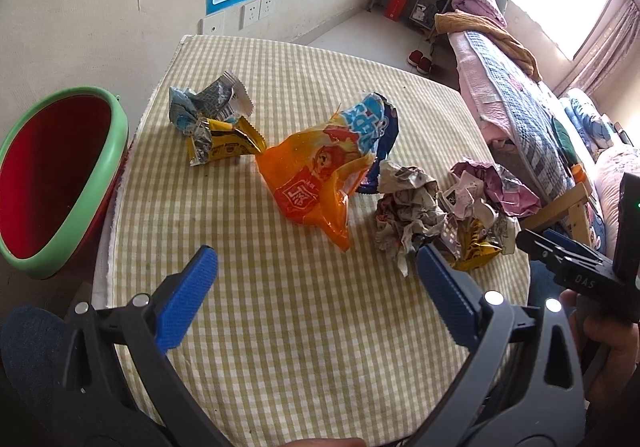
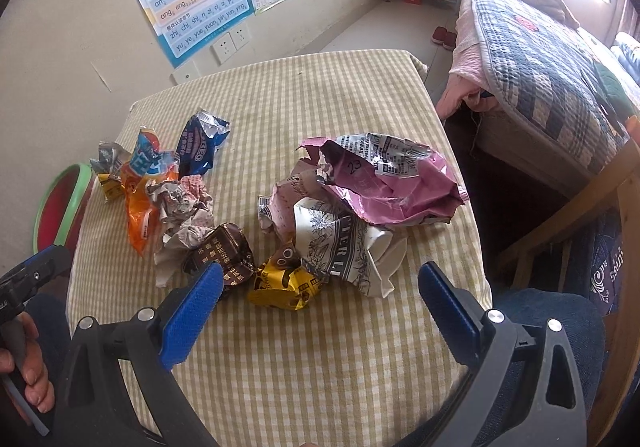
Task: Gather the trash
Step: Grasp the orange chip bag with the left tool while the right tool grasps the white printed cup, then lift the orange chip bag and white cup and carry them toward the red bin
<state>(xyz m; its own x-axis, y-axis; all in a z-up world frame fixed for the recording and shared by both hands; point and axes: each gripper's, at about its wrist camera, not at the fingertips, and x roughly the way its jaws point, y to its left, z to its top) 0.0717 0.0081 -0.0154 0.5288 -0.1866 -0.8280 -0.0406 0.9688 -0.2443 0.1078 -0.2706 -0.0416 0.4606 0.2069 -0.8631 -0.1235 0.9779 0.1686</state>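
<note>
Both claws hang above the near edge of the desk [image 1: 280, 347], which is covered in a yellow checked cloth. The left claw [image 1: 316, 267] is spread wide with nothing between its blue fingers [image 1: 188, 299]; the right claw [image 2: 320, 287] is spread just as wide and also holds nothing.

In the left wrist view, the trash lies across the middle of the frame. An orange bag [image 1: 316, 183] sits at the centre, touching a blue wrapper [image 1: 380, 123] behind it. A silver and yellow wrapper [image 1: 212, 119] lies apart, toward the upper left. A crumpled paper ball [image 1: 408, 211] sits right of the orange bag, beside a pink bag [image 1: 500, 187]. A red bin with a green rim [image 1: 60, 175] stands off the desk's edge at the left of the frame.

In the right wrist view, the pink bag [image 2: 384, 183] lies at the centre over a crushed white cup [image 2: 344, 247]. A small yellow wrapper [image 2: 284, 283] and a brown wrapper [image 2: 224, 251] lie just beyond the fingers, touching each other.
</note>
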